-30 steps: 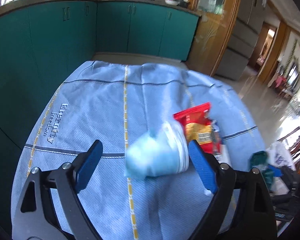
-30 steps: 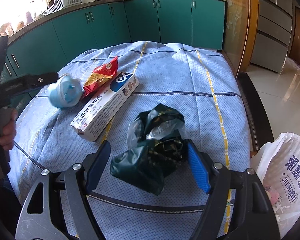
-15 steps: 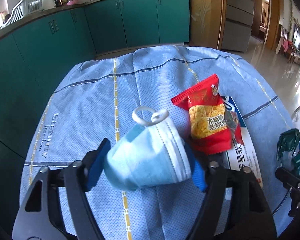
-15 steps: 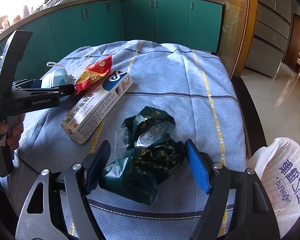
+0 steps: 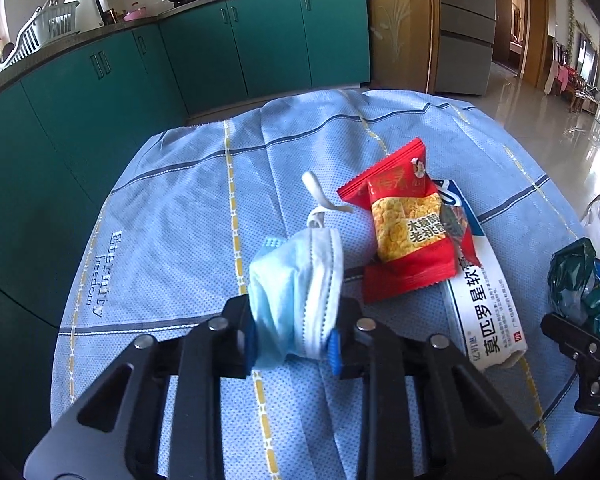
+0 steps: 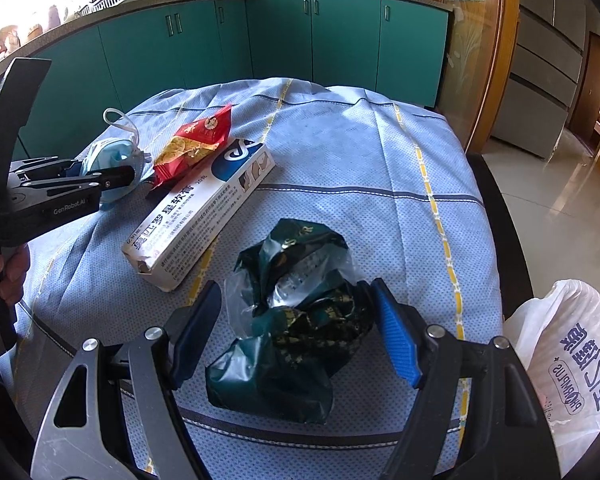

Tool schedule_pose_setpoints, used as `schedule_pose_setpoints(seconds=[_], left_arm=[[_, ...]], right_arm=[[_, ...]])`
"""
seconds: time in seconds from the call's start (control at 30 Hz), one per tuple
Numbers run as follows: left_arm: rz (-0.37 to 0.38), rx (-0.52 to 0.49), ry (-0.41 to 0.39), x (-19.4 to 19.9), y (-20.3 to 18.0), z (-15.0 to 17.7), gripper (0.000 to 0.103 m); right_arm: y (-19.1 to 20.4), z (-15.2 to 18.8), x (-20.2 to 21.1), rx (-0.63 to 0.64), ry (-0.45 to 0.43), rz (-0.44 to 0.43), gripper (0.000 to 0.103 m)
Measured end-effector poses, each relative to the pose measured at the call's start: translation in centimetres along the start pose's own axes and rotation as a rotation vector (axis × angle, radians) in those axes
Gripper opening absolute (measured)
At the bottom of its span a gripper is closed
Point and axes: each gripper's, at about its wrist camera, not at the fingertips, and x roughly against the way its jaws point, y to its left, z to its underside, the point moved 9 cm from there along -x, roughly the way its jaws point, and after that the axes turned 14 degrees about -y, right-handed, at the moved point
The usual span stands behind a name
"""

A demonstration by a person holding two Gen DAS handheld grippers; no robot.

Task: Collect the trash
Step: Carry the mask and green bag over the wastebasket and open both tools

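My left gripper [image 5: 292, 340] is shut on a crumpled blue face mask [image 5: 296, 284], squeezed between the blue pads. From the right wrist view the mask [image 6: 108, 156] sits at the far left in that gripper [image 6: 116, 178]. A red snack packet [image 5: 408, 232] lies partly on a long white medicine box [image 5: 480, 296], right of the mask. My right gripper [image 6: 296, 340] is open, its jaws on either side of a crumpled dark green wrapper [image 6: 296, 320] on the blue tablecloth [image 6: 360, 168]. Contact with the wrapper is unclear.
A white plastic bag [image 6: 568, 360] hangs off the table's right edge. Teal kitchen cabinets [image 6: 260, 40] curve behind the table, with pans and a dish rack on the counter. A fridge and a doorway stand to the right.
My left gripper has closed from wide open onto the face mask and squeezed it narrow. My right gripper has stayed open around the green wrapper, moving slightly closer.
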Motion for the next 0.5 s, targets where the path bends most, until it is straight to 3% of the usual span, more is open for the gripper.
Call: schedule_pose_setpoints(seconds=[0.1,0.2,0.4,0.5], left_arm=[[0.000,-0.003,-0.009,0.2,-0.2,-0.2,0.026],[-0.007,-0.004,-0.027,0.8,-0.1,-0.4,0.023],[-0.027,0.006,-0.099,3.3,0.1,-2.2,0.022],[-0.002,0.047,-0.155,5.4,-0.5,-3.4,0.022]], right_arm=[[-0.2,0.0,-0.1,-0.008,0.003,0.002,0.074],[-0.3,0.0,-0.1,-0.018,0.003,0.001,0.059],[-0.6,-1.1,1.4,-0.047,-0.055,-0.015,0.056],[-1.2,-2.0,2.9,-0.052,-0.111,-0.014,0.056]])
